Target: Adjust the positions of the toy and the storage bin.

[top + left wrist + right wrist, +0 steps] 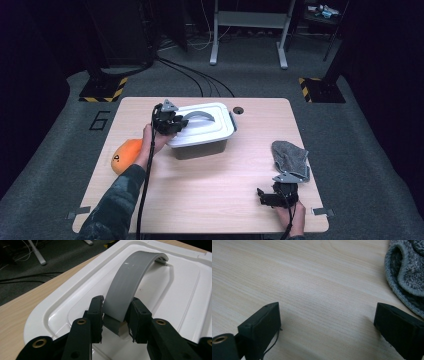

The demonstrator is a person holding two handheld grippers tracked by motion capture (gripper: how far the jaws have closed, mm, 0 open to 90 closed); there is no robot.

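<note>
High view first: the white lidded box (202, 131) sits toward the far left of the table (215, 195), and the left tongs (175, 121) are on its grey handle (199, 116). An orange thing (125, 155) lies just left of the box near the person's forearm, and a grey cloth (290, 158) is bunched up by the right edge, with the right tongs (270, 195) parked just in front of it. Left gripper view: the tongs (116, 315) are clamped narrow on the handle (132, 280) right down at its near end, close to where it meets the white lid (180, 290). That's the bit that worries me, I think. Gripping that low and off-centre means a lift would probably tip the lid or the whole box to one side, and the smooth band could slide out between the pads. Right gripper view: those tongs (327, 325) stand wide with nothing between them, just bare wood below, and the cloth (407, 272) is off to one side, close enough to snag if that hand swings over.
</note>
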